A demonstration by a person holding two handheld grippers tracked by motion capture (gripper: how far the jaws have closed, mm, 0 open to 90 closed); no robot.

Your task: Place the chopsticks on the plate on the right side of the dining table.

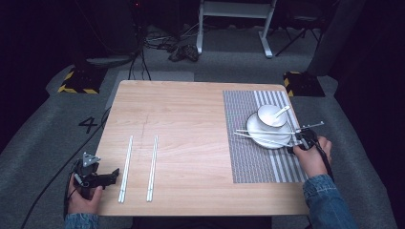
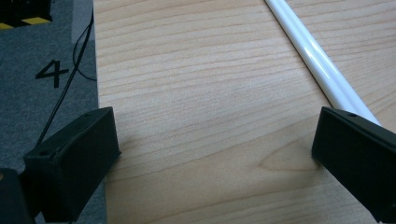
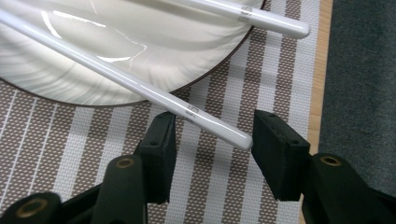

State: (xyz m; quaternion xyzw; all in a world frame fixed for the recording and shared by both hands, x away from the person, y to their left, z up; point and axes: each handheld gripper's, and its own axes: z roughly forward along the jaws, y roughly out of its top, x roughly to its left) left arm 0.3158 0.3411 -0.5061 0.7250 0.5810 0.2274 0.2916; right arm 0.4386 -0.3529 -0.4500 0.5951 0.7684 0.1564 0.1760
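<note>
A white plate (image 1: pixel 274 145) rests on a striped placemat (image 1: pixel 253 162) at the table's right, with a white bowl (image 1: pixel 268 119) and spoon (image 1: pixel 282 111) on it. Two white chopsticks (image 1: pixel 262 132) lie across the plate. My right gripper (image 1: pixel 298 138) is at the plate's right edge; in the right gripper view its open jaws (image 3: pixel 212 116) straddle the end of the nearer chopstick (image 3: pixel 140 86) without pinching it. The other chopstick (image 3: pixel 261 18) lies farther up the plate (image 3: pixel 140 42). My left gripper (image 1: pixel 112 175) rests open at the front left corner (image 2: pixel 215 116), beside a white chopstick pair (image 2: pixel 317 60).
Two white chopstick pairs (image 1: pixel 126 167) (image 1: pixel 153 167) lie parallel on the bare wood table (image 1: pixel 191 119). The table's left edge and grey floor with a painted "4" (image 2: pixel 51 72) and a cable are near the left gripper. A white desk frame (image 1: pixel 234 24) stands behind.
</note>
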